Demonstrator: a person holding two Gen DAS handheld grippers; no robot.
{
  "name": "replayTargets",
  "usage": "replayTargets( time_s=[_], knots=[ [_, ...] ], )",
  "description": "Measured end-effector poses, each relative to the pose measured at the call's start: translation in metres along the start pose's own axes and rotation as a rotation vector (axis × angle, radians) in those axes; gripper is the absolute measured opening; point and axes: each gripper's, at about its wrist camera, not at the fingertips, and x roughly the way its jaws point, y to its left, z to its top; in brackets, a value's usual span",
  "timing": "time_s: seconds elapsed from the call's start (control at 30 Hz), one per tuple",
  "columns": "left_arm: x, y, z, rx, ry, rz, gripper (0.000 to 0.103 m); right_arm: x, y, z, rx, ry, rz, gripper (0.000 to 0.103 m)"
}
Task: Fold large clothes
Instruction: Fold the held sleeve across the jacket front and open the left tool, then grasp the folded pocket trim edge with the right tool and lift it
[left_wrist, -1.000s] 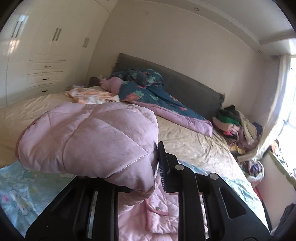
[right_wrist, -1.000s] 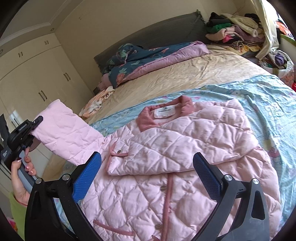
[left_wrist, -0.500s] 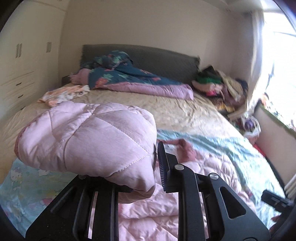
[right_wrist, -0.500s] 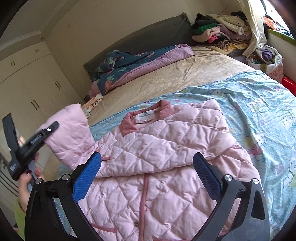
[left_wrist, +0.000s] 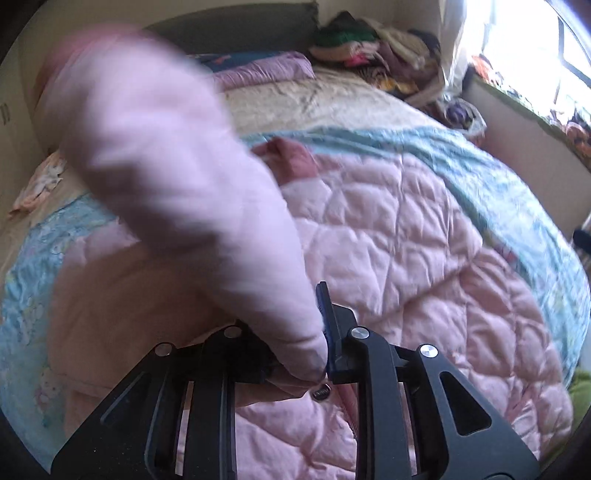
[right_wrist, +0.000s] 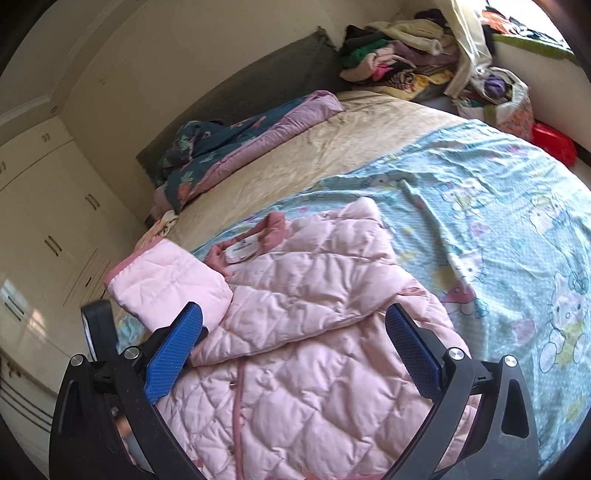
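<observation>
While my left gripper (left_wrist: 295, 354) pinches the sleeve (left_wrist: 177, 177) near its cuff end, the jacket (right_wrist: 303, 332) lies flat on the bed (right_wrist: 369, 122), collar away from me. The sleeve's length runs up and left from the jaws, over the chest. My right gripper (right_wrist: 295, 350) hovers wide, holding nothing.

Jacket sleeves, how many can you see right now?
2: one sleeve lifted at the jacket's left side, pinched by the left hand-held gripper; the other sleeve folded across the chest. None appears hidden.
</observation>
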Motion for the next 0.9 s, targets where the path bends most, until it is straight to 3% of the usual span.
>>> replayTargets(
  time_s=[0.4, 0.47, 0.53, 0.7, 0.8, 0.9],
  knots=[
    [0.018, -0.011, -0.018, 0.079, 0.023, -0.001, 0.022, 0.018, -0.02, -0.003, 0.063, 0.032, -0.019, 0.099],
    [0.021, -0.018, -0.019, 0.119, 0.031, 0.021, 0.03, 0.022, -0.019, -0.004, 0.065, 0.048, -0.017, 0.099],
    [0.019, -0.023, -0.023, 0.143, 0.043, 0.01, 0.05, 0.027, -0.016, -0.006, 0.067, 0.063, -0.008, 0.099],
    [0.008, -0.035, -0.032, 0.211, 0.062, -0.027, 0.082, 0.036, -0.007, -0.01, 0.054, 0.095, 0.018, 0.099],
    [-0.005, -0.031, -0.038, 0.193, 0.067, -0.085, 0.093, 0.043, -0.002, -0.013, 0.048, 0.121, 0.021, 0.099],
    [-0.016, -0.02, -0.041, 0.148, 0.06, -0.132, 0.094, 0.052, 0.001, -0.018, 0.055, 0.149, 0.024, 0.099]
  ],
)
